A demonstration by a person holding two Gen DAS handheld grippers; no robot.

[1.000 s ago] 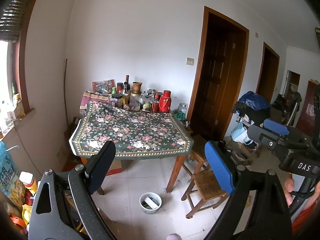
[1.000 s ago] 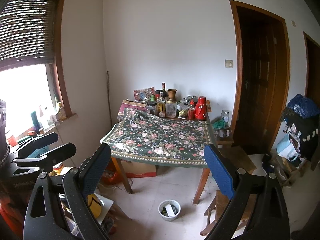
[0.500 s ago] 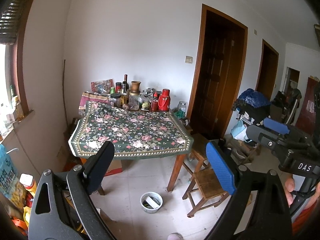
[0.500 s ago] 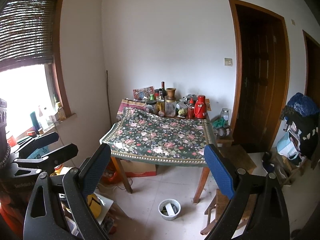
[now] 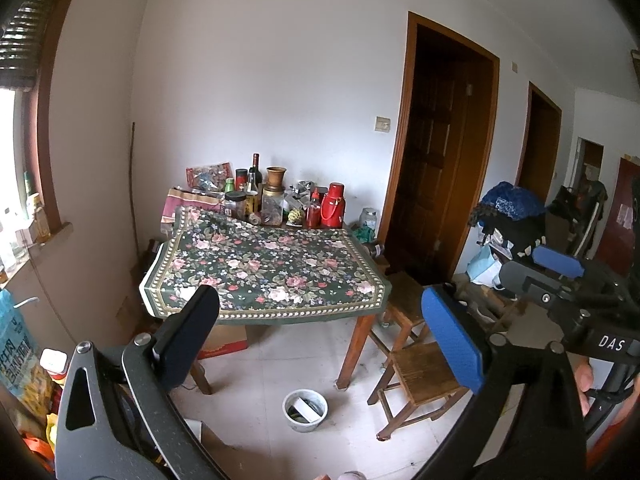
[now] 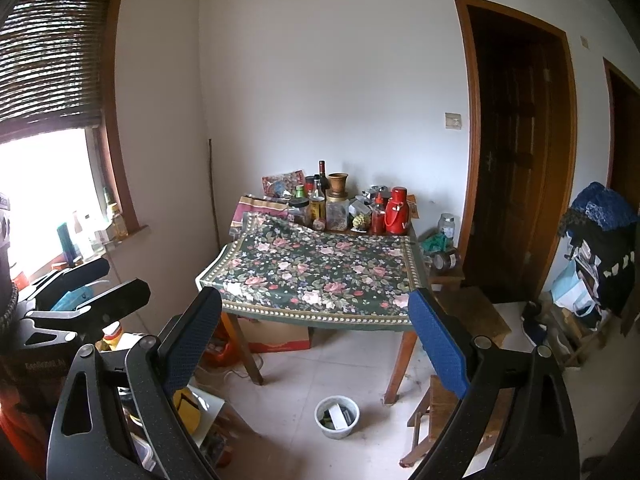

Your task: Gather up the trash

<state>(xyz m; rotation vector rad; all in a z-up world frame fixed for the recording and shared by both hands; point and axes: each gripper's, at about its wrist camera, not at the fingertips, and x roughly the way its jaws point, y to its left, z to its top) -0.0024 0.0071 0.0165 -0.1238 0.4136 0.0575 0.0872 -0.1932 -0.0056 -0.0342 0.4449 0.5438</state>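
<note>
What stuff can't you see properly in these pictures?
- Inside the white bucket: too small in both views to name the bits.
- Bottles at the table's back: labels too small.
- Doorway: too dark inside.
- Floor clutter: hidden behind the right gripper.

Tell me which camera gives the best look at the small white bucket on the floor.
The right wrist view: the white bucket sits unobstructed, its contents visible from above. The left wrist view shows the same bucket near the table leg, comparably clear but slightly smaller.
</note>
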